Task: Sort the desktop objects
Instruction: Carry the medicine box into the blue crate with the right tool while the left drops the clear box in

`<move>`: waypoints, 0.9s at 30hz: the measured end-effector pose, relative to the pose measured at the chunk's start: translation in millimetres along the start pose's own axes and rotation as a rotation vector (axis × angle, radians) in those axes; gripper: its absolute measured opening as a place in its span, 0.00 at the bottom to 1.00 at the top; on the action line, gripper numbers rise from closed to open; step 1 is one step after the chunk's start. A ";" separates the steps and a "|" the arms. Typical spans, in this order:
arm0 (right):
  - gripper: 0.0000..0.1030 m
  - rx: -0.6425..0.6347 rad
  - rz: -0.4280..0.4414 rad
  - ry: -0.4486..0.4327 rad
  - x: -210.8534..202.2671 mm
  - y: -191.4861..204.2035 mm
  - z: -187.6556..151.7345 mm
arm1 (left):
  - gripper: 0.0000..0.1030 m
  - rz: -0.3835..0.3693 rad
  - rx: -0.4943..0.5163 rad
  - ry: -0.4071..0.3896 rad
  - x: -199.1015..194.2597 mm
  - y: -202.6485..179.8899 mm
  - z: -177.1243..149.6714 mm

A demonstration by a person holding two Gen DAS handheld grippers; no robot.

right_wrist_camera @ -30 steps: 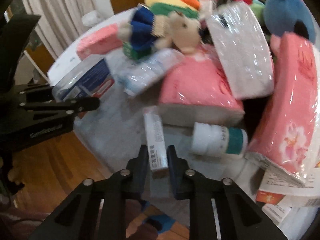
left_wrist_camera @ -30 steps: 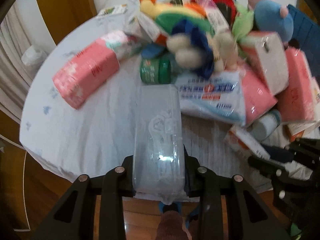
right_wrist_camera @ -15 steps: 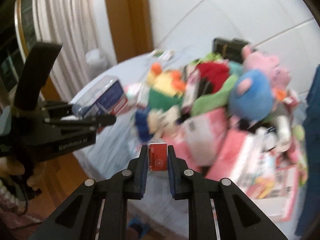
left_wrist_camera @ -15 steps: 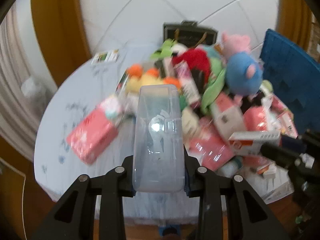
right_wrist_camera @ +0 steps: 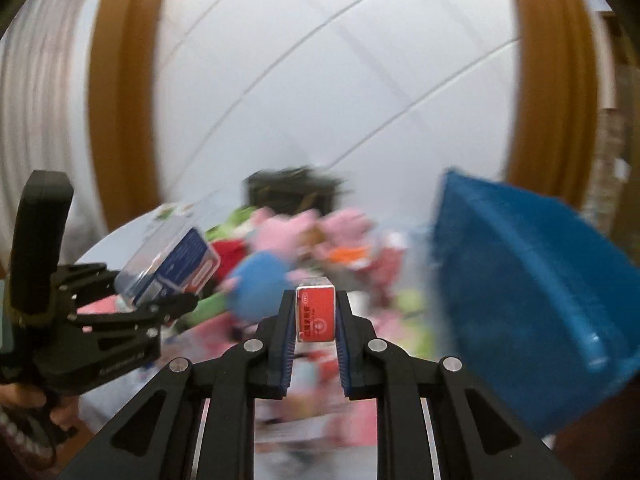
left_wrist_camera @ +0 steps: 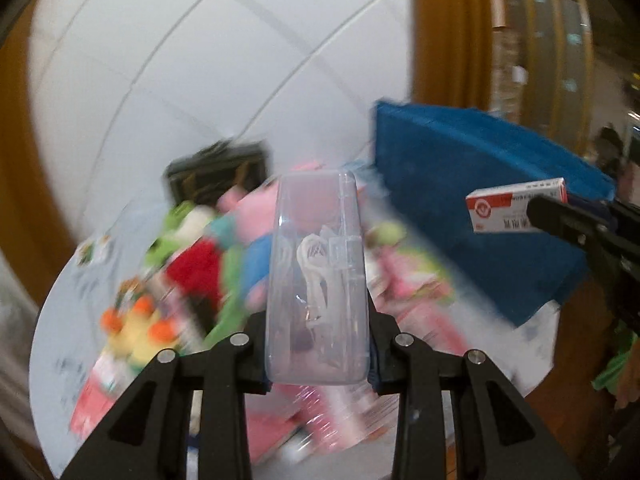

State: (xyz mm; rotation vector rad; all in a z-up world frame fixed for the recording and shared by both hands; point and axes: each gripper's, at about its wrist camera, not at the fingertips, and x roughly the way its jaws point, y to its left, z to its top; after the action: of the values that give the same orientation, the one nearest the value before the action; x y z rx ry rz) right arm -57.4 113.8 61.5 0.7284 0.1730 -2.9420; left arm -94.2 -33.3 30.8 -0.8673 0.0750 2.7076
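Observation:
My left gripper [left_wrist_camera: 318, 320] is shut on a clear plastic case [left_wrist_camera: 318, 272] with white pieces inside, held high above the table. It also shows in the right wrist view [right_wrist_camera: 170, 268], blue label side up. My right gripper [right_wrist_camera: 315, 316] is shut on a small red and white box [right_wrist_camera: 315, 314], also lifted; the box shows in the left wrist view [left_wrist_camera: 516, 210]. Below lies a blurred pile of plush toys [left_wrist_camera: 248, 248] and pink tissue packs [left_wrist_camera: 416, 300] on the round white table [left_wrist_camera: 64, 320].
A blue bin [right_wrist_camera: 528, 280] stands at the table's right side, also in the left wrist view [left_wrist_camera: 472, 208]. A black object [left_wrist_camera: 218, 176] sits at the back of the table. White tiled wall and brown door frames lie behind.
Both grippers have risen up and away from the table with their loads. The view has tilted up toward the wall and swung toward the blue bin.

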 end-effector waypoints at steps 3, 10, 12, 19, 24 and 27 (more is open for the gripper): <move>0.17 0.029 -0.090 -0.055 -22.0 -51.8 9.0 | 0.31 -0.040 0.031 -0.062 5.0 -52.6 35.8; 0.17 0.059 -0.267 -0.084 -62.0 -208.2 20.5 | 0.31 -0.153 0.060 -0.117 25.8 -200.5 115.4; 0.17 0.056 -0.311 -0.054 -62.6 -252.8 17.4 | 0.31 -0.165 0.084 -0.124 35.0 -246.1 132.1; 0.17 0.044 -0.374 0.068 -51.6 -364.0 -10.2 | 0.31 -0.209 0.137 0.032 83.9 -355.1 147.5; 0.17 0.061 -0.371 0.142 -41.9 -397.2 -34.9 | 0.31 -0.198 0.158 0.135 108.6 -391.9 140.3; 0.17 0.062 -0.362 0.163 -33.0 -414.0 -41.5 | 0.31 -0.180 0.159 0.153 114.1 -397.9 139.0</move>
State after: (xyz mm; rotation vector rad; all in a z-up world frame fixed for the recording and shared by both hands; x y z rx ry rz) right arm -63.0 530.9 75.7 1.0477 0.2527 -3.2354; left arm -143.1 395.8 94.7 -0.9812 0.2306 2.4289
